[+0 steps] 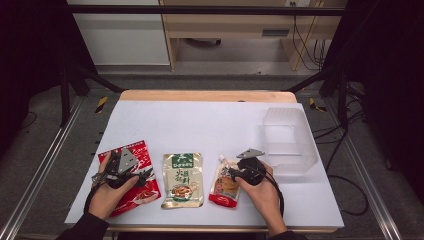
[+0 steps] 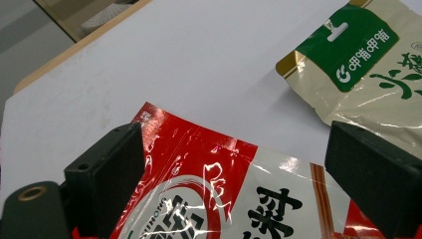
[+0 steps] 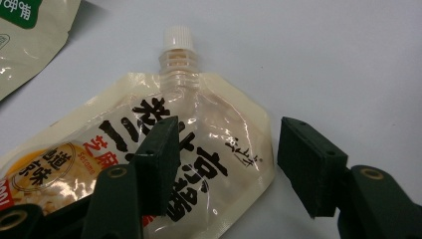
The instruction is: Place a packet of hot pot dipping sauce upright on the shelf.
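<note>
The right gripper's fingers stand wide astride the spout pouch's upper corner, not pressing it, seemingly lined up for a grasp. The left gripper hovers wide open over the red packet. Three sachets lie in a row on the tabletop, the green-topped one between; one clear bin waits alongside.

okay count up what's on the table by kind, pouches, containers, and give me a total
Flat pouches: 2, red pouch and green-topped pouch
Spout pouches: 1, spout pouch
Clear containers: 1, clear bin
Total: 4
</note>
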Demonstrator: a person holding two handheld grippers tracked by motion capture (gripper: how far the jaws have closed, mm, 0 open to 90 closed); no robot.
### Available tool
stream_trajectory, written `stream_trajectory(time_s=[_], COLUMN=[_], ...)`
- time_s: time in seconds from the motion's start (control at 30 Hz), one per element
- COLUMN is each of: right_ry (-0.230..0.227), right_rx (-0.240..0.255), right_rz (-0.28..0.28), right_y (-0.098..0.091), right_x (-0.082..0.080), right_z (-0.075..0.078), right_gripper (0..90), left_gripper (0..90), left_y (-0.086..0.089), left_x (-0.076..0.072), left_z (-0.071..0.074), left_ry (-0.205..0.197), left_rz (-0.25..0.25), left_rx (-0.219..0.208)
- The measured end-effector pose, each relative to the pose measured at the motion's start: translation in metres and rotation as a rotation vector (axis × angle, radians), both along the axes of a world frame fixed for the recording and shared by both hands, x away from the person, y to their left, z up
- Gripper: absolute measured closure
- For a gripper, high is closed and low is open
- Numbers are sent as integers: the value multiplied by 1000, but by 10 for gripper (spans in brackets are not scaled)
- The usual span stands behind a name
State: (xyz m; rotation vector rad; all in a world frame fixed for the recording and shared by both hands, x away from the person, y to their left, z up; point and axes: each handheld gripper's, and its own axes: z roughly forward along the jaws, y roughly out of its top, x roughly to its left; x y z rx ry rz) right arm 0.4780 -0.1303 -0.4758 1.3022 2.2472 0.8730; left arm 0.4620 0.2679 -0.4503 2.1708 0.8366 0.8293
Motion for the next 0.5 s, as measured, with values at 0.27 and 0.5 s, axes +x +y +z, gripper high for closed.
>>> stream_trajectory(time_s=[0.27,0.5], right_ry=[6,-9], right_rx=[16,-12], right_rz=[14,54], right_y=[0,4], right_x=[-1,-5], right_z=[-1,1], right_gripper=[529,726], left_gripper=[85,86], left_y=[0,-1], left_x=[0,0], left_z=[0,0], left_ry=[4,6], left_rz=[-4,-8], left_rx=[9,11])
